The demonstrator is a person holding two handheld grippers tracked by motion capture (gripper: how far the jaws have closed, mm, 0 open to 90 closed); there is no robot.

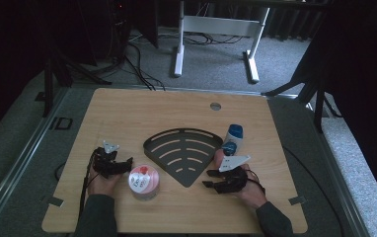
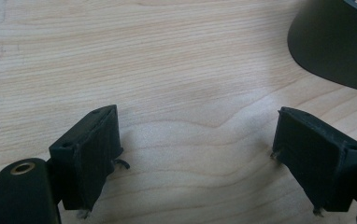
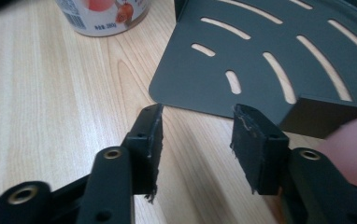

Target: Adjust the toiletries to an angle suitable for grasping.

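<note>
A wooden table (image 1: 127, 113) fills the middle of the high view, with a small round hole (image 1: 215, 106) near its far edge. Beyond it, at the top of the frame, a white desk frame (image 1: 216, 29) stands on grey carpet (image 1: 206, 64) among black cables (image 1: 139, 61).

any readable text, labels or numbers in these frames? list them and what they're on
None can be read for certain.
Pink-lidded tub: print on the lid, too blurred to read.
Same tub in the right gripper view: a barcode and small print beside it, too small to make out.
Blue-and-white bottle: round blue label, its text too small to read.
Dark slotted corner shelf: no markings.
</note>
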